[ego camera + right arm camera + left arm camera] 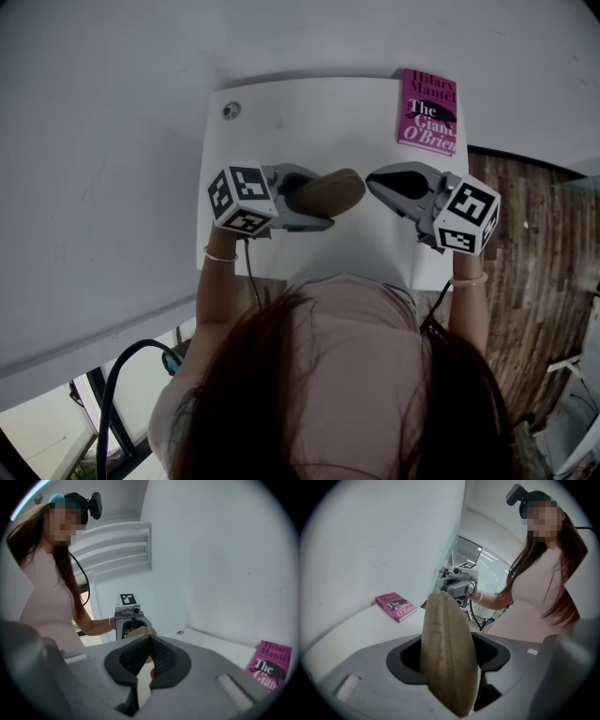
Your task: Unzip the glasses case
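One tan fabric glasses case (446,658) is clamped edge-on between the fingers of the left gripper (302,199), and its far end projects past the fingertips toward the right gripper (150,641). The right fingers are drawn together just short of that end, and no zip pull can be made out between them. A miss is judged the chief risk: the pull is small and shown in no view, so fabric or nothing at all could be pinched. If the zip is tugged hard, the soft case could be dragged or twisted out of the left fingers. Below both sets of fingertips a white table (309,122) is seen. A pink book (427,111) lies well beyond the right fingers at the far corner. White walls (225,550) and a wooden floor (525,244) lie around.
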`<state>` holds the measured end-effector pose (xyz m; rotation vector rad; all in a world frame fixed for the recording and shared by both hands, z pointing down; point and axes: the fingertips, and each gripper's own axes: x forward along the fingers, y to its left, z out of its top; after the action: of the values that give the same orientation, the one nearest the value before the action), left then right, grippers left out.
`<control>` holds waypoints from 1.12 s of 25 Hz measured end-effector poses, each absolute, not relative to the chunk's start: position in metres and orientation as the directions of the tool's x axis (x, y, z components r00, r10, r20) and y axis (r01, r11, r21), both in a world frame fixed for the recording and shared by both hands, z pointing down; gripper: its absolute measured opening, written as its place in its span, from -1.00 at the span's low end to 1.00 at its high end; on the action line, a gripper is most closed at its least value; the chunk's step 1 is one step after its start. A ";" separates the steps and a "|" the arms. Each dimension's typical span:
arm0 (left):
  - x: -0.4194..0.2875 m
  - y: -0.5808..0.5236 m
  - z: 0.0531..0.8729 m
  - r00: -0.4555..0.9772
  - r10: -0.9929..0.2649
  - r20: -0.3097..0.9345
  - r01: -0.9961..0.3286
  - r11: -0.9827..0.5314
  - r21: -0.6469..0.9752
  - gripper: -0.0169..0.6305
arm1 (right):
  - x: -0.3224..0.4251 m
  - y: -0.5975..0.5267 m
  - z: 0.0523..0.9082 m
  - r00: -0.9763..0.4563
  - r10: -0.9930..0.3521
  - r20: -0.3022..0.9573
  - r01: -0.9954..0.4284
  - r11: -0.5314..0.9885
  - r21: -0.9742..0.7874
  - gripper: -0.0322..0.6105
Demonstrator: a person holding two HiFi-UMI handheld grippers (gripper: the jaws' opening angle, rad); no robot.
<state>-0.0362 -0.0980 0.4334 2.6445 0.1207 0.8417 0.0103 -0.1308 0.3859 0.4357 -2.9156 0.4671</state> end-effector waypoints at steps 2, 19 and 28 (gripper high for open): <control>-0.037 -0.099 0.434 0.820 0.186 0.541 -0.029 -0.931 0.364 -0.05 | 0.010 -0.131 0.387 -0.945 -0.258 0.202 -0.308 0.909 -0.281 -0.89; -0.039 -0.102 0.431 0.870 0.189 0.454 -0.027 -0.903 0.429 -0.05 | 0.011 -0.133 0.392 -0.943 -0.254 0.217 -0.309 0.908 -0.281 -0.89; -0.039 -0.102 0.429 0.894 0.183 0.410 -0.028 -0.888 0.458 -0.05 | 0.012 -0.133 0.395 -0.944 -0.253 0.213 -0.309 0.904 -0.296 -0.89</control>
<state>-0.0390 -0.1019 0.4293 2.5956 0.1121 0.6231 0.0123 -0.1332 0.3954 0.4312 -2.8986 0.4923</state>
